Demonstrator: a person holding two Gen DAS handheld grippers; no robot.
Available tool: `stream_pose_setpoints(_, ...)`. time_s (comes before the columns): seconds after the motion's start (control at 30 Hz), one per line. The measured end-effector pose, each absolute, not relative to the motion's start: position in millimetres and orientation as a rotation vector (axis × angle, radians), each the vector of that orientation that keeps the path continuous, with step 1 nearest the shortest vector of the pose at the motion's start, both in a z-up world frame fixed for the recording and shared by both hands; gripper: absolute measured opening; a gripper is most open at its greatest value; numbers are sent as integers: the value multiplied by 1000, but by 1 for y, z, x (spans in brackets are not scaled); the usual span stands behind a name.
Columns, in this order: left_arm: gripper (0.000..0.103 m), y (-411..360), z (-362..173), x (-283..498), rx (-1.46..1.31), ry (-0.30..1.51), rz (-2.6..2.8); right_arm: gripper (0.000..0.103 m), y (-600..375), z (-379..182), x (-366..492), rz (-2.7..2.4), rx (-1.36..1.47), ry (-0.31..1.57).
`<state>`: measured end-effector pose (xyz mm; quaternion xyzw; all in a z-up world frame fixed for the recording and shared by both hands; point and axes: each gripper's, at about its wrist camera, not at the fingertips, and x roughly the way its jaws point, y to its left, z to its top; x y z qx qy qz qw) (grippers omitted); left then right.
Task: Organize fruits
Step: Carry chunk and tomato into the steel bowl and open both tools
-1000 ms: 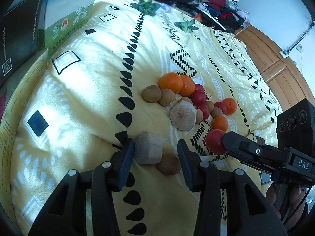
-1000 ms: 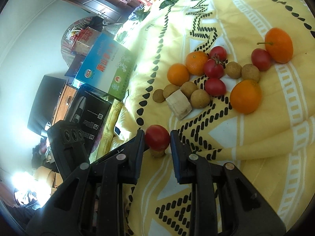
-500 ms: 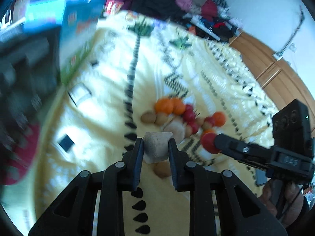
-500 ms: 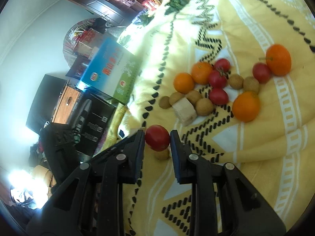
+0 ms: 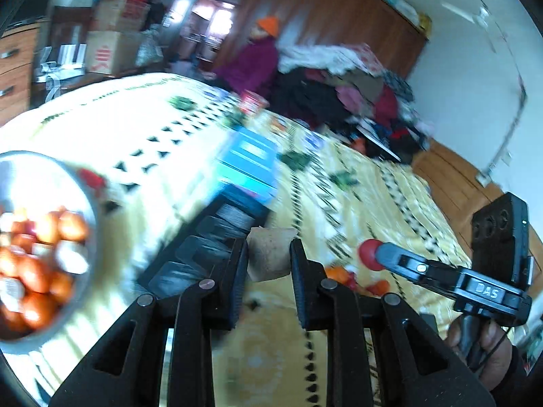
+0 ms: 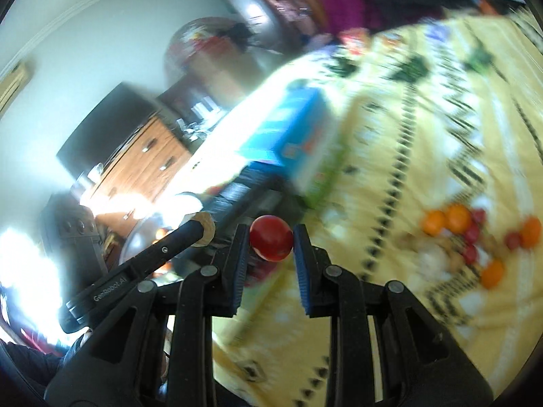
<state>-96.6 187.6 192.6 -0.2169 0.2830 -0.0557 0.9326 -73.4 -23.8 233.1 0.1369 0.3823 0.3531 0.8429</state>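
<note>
My left gripper [image 5: 268,254] is shut on a pale beige fruit chunk [image 5: 269,252] and holds it in the air above the bed. My right gripper [image 6: 269,242] is shut on a red tomato [image 6: 271,242], also in the air; it shows at the right of the left wrist view [image 5: 368,254]. A metal bowl [image 5: 85,200] with several orange and red fruits sits at the far left. A pile of oranges and tomatoes [image 6: 468,237] lies on the yellow bedspread [image 6: 424,135] at the right. Both views are blurred.
A blue box [image 5: 249,162] and a black box [image 5: 203,247] lie on the bed between the bowl and the fruit pile. A heap of clothes [image 5: 339,84] and a person in purple [image 5: 254,64] are at the far end. A wooden dresser [image 6: 142,166] stands to the left.
Both grippers have lifted and swung left toward the bowl with their fruit. The fruit pile has dropped back to the right. One second ago the left gripper was open around the chunk.
</note>
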Motion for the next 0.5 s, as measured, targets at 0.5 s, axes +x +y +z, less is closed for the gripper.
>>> stream_pose_setpoints(0.5,25,430,160,-174,-671,564,326,27,247,233,-105,1098,26,921)
